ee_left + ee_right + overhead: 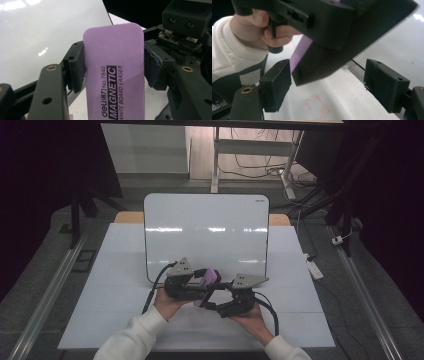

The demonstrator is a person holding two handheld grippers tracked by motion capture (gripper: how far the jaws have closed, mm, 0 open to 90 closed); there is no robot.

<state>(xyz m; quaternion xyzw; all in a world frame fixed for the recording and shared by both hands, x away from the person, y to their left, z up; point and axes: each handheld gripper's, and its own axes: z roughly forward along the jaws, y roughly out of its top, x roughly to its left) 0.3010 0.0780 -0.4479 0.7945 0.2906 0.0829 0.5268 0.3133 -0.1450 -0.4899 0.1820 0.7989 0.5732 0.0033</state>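
A purple magnetic whiteboard eraser [113, 75] stands lengthwise between my left gripper's [113, 57] jaws, and both grey pads [77, 67] press on its long edges. In the high view the left gripper [202, 282] and the right gripper [212, 301] meet tip to tip at the table's front middle, with the eraser [211, 276] between them. The right gripper [329, 85] is open wide. The eraser's [329, 57] dark felt face hangs over the gap, close to the left pad [275, 82] and well apart from the other pad.
A glossy whiteboard [206, 235] lies on the white table [300, 320] just beyond the grippers. Faint red marks [317, 105] show on the table under the right gripper. The hand [262, 30] holding the left gripper is close by. Table legs and cables [260, 167] lie on the floor behind.
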